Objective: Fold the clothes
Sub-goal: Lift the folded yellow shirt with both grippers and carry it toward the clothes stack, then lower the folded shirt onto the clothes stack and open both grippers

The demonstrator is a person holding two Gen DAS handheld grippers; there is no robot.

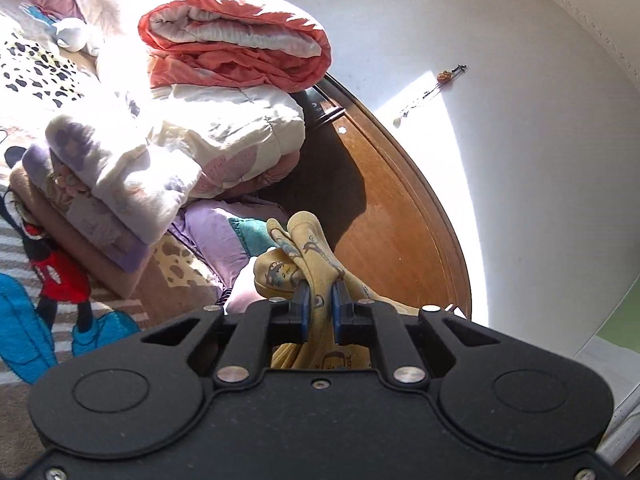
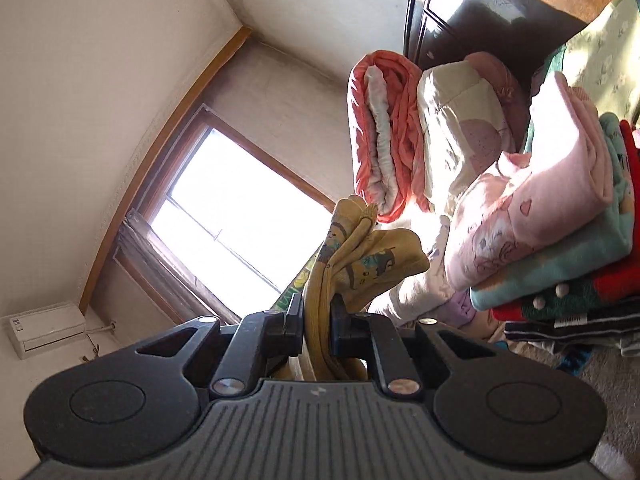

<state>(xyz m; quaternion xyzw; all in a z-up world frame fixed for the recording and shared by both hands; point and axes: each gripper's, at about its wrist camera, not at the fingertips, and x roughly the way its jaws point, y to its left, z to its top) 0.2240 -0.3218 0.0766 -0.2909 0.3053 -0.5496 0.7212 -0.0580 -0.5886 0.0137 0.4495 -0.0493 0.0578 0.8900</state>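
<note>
Left-wrist view: the left tongs are clamping a bunched fold of a mustard-yellow garment printed with small blue-grey cartoon figures; the cloth is rising between the two blue pads and spilling forward and to the left of them, while more of it is hanging below the tong body. Partial dark lettering is showing on the cloth under the pads, too cut off to read. Beyond the garment, a stack of folded bedding is sitting on the bed: a coral quilt with a white lining is lying on top of a cream quilt with purple flowers, and both are leaning against the curved brown wooden headboard. A blanket bearing a Mickey Mouse figure is covering the bed at the left. A small ornament is hanging on the white wall. Right-wrist view: the right tongs are clamping another bunch of the same yellow garment, which is standing up between the fingers. To the right, a pile of folded clothes is resting, with a pink cartoon-print top over a teal layer and a red one. A bright window and a wall air conditioner, whose label is illegible, are filling the left side.
</note>
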